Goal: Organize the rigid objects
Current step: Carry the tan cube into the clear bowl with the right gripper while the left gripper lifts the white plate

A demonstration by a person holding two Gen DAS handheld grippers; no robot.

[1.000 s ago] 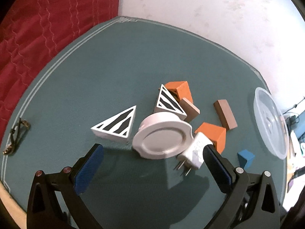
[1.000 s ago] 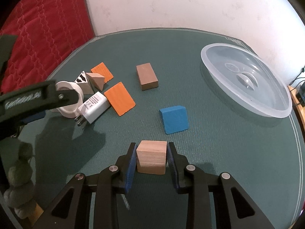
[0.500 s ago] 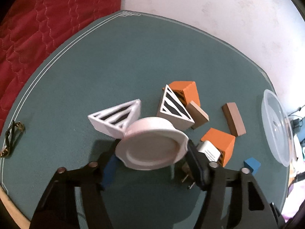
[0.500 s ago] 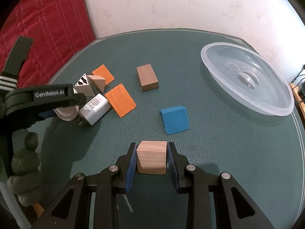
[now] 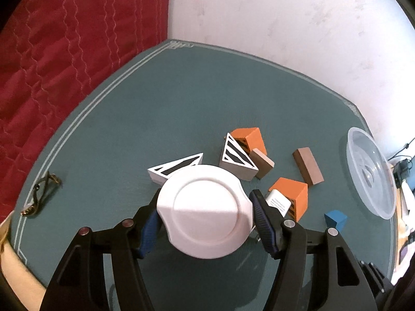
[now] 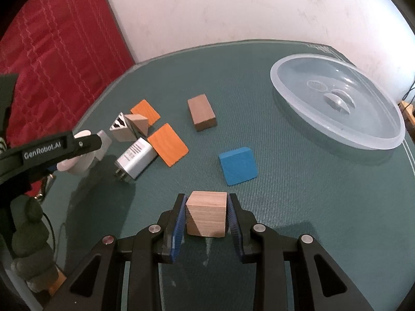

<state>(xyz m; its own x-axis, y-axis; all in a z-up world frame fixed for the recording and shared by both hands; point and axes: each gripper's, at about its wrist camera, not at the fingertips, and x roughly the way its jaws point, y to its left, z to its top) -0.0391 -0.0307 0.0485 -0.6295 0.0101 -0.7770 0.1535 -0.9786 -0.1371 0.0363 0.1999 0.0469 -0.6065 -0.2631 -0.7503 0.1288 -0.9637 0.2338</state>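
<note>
In the left wrist view my left gripper (image 5: pixel 206 204) is shut on a white round lid (image 5: pixel 205 211), held flat a little above the green mat. Behind it lie two black-striped white triangles (image 5: pixel 176 168) (image 5: pixel 237 159), two orange blocks (image 5: pixel 249 137) (image 5: pixel 293 191), a tan block (image 5: pixel 262 162), a brown block (image 5: pixel 307 165) and a white plug adapter (image 5: pixel 277 202). My right gripper (image 6: pixel 206 207) is shut on a light wooden cube (image 6: pixel 206 212) near the mat's front. A blue block (image 6: pixel 238 165) lies just beyond it.
A clear plastic bowl (image 6: pixel 337 108) sits at the right edge of the mat (image 5: pixel 155 103). A small metal clip (image 5: pixel 41 194) lies at the mat's left edge. A red quilted cloth (image 5: pixel 64 51) and a white wall border the mat.
The left gripper's jaws closed on the white lid and raised it off the mat, uncovering the plug adapter. The right gripper kept still with the cube in it.
</note>
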